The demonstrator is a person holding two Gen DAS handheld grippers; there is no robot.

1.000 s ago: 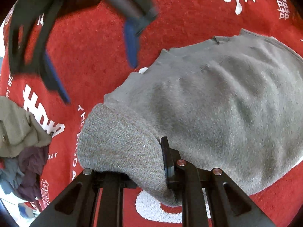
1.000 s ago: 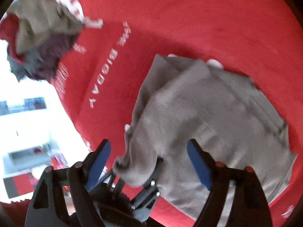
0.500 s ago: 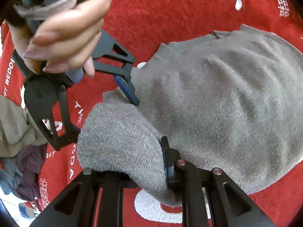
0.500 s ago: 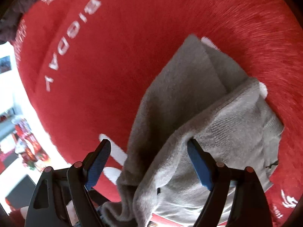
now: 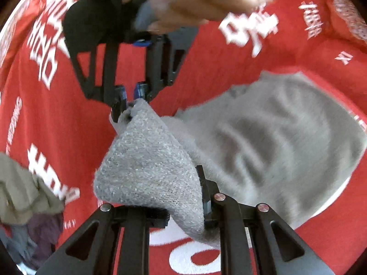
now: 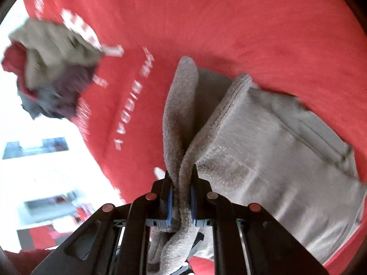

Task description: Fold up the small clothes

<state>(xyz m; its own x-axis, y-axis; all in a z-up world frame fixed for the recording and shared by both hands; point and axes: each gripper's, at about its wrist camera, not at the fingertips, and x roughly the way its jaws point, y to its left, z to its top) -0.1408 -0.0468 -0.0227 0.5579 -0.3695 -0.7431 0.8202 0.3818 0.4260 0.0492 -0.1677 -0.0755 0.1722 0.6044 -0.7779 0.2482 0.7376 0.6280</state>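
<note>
On the red cloth [image 6: 252,23] covering the bench, a grey knitted garment [image 5: 286,137] is spread, one edge lifted. That edge is clamped at two corners: the left gripper [image 5: 183,208] is closed on the near corner, the right gripper [image 6: 180,202] on the far one. The knit is judged soft, light and floppy, so it is best held at corners. A pile of clothes [image 6: 50,68] lies well apart.
</note>
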